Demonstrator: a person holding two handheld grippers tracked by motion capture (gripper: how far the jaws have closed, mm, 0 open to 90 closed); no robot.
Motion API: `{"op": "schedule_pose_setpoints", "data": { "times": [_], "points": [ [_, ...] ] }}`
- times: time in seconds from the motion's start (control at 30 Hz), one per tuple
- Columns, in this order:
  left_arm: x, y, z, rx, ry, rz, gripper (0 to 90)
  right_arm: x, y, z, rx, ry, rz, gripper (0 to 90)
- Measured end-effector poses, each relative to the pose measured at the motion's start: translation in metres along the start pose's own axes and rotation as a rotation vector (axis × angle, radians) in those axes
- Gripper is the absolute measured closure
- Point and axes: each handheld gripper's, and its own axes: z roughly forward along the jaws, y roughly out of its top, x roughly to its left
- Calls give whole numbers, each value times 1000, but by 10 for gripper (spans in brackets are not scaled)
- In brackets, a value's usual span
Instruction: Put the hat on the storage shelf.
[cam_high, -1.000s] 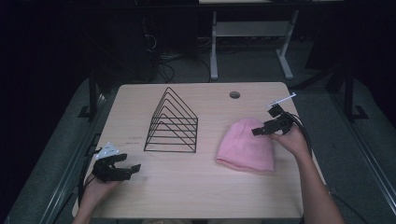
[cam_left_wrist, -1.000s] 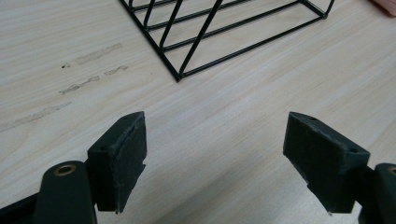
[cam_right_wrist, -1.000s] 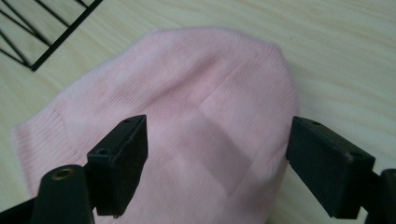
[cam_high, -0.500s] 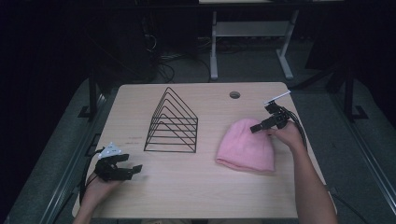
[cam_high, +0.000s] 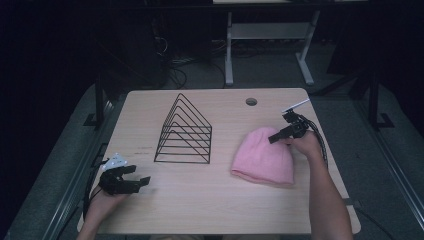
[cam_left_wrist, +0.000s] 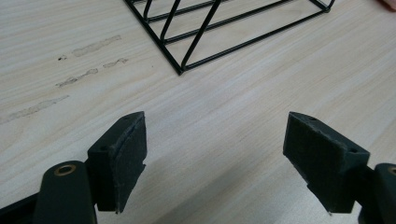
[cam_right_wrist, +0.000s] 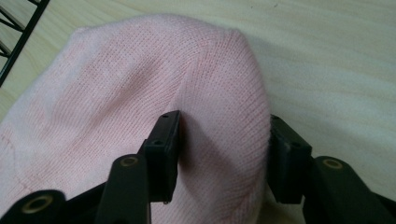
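— Dark room all round, cables on the floor past the far edge, and one pale wood worktop (cam_high: 225, 200) lit in the middle. See the hat?

— Pink knit hat (cam_high: 263, 156), lying flat at about 3 o'clock from the worktop's middle. Its crown points toward 1 o'clock, its brim toward the person.

— And the right gripper (cam_high: 276, 138)?

— At the hat's crown, on its 1 o'clock side. In the right gripper view its jaws have just been closing, and a fold of the hat (cam_right_wrist: 140, 93) sits bunched between them; both pads press into the knit. So it has hold of the hat, jaws about half shut.

— The other hand?

— Left gripper (cam_high: 134, 181) is down at 8 o'clock, near the worktop's front left corner, held low over bare wood. Jaws wide apart, nothing between them; you can see that plainly in the left gripper view (cam_left_wrist: 215, 154).

— That black wire thing?

— A wire rack (cam_high: 184, 131), triangular, standing upright just left of centre, around 11 o'clock. It stands between the two grippers, near the hat but apart from it. From the left gripper its near corner (cam_left_wrist: 180, 70) shows ahead, clear of the jaws.

— Anything else on top?

— A round cable hole (cam_high: 251, 101) toward the far edge, at 1 o'clock.
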Motion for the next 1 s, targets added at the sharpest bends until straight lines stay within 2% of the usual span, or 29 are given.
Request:
{"op": "schedule_pose_setpoints", "data": {
  "times": [0.17, 0.33, 0.47, 0.57, 0.8, 1.0],
  "points": [
    [0, 0, 0, 1, -1, -9, 218, 0, -1, 0, 4, -1, -3, 545],
    [0, 0, 1, 4, 2, -2, 218, -2, -4, 0, 0, 19, 35, 633],
    [-1, 0, 3, 4, 1, -5, 218, -7, -10, 1, -16, 91, 89, 681],
    [-2, 0, 3, 18, -4, 10, 218, -9, -13, 0, -22, 112, 117, 708],
    [-6, 0, 4, 31, -6, 24, 219, -4, -14, -4, -38, 158, 115, 744],
    [-7, -1, 3, 25, -8, 6, 219, 8, -10, -18, -83, 187, 56, 756]
  ]
}}
